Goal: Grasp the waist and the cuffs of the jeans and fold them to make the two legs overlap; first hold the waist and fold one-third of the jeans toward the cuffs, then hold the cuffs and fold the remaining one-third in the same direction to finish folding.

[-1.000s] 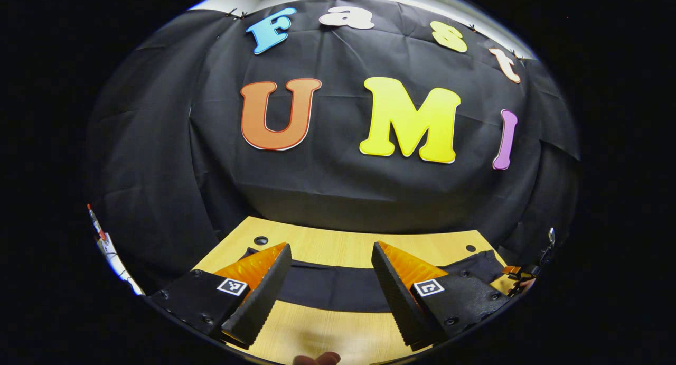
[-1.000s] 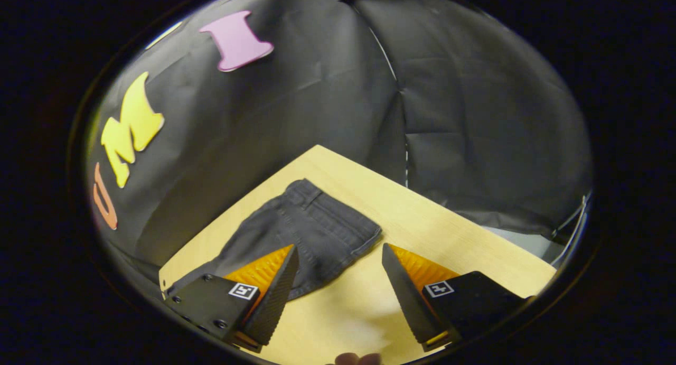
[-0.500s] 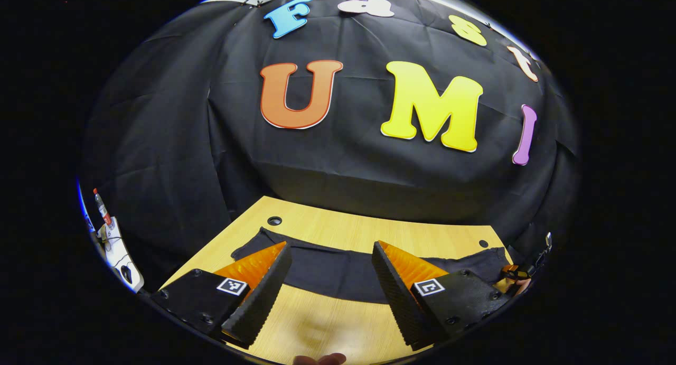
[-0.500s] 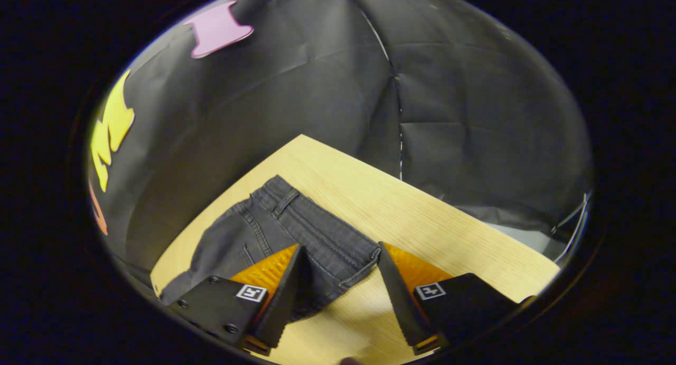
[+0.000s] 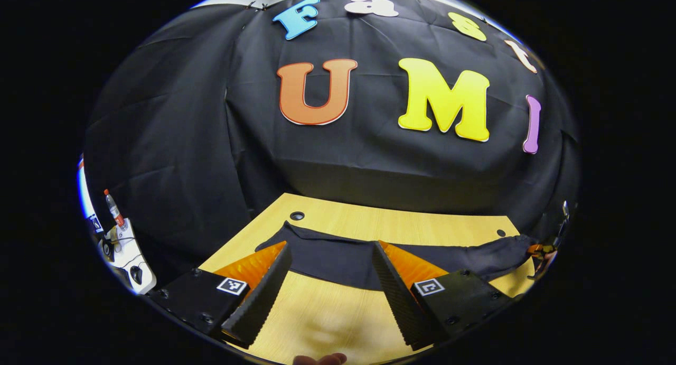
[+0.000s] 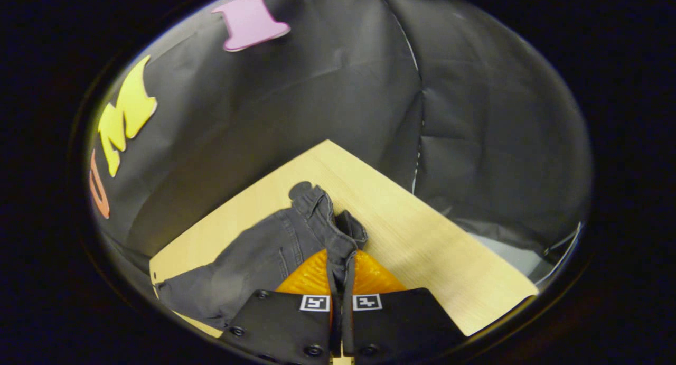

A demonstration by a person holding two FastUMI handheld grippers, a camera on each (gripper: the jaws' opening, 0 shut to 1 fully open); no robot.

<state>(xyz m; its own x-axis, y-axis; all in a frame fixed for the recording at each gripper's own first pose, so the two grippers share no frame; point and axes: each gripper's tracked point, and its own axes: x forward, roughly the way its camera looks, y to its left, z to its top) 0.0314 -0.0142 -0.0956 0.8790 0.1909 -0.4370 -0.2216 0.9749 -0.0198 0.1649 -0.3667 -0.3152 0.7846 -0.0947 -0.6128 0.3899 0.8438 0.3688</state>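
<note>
Dark grey jeans [image 6: 253, 264] lie along the wooden table [image 6: 422, 249]. In the right gripper view my right gripper [image 6: 339, 267] is shut on the waistband [image 6: 327, 227], which stands bunched and lifted between the fingers. In the left gripper view the jeans [image 5: 338, 256] stretch across the table as a dark band, with the cuff end [image 5: 280, 238] at the left. My left gripper [image 5: 330, 272] hangs open just short of that leg, with nothing between its fingers. The other gripper [image 5: 544, 251] shows small at the far right edge, at the waist end.
The table [image 5: 327, 317] has round holes near its back corners [image 5: 297, 215]. The black cloth wall runs close behind it. Off the table's left side stands a white device with a bottle [image 5: 113, 209]. A fingertip [image 5: 319, 358] shows at the bottom edge.
My right gripper moved onto the waistband and shut on it, bunching and lifting the cloth. My left gripper came closer to the leg and stayed open.
</note>
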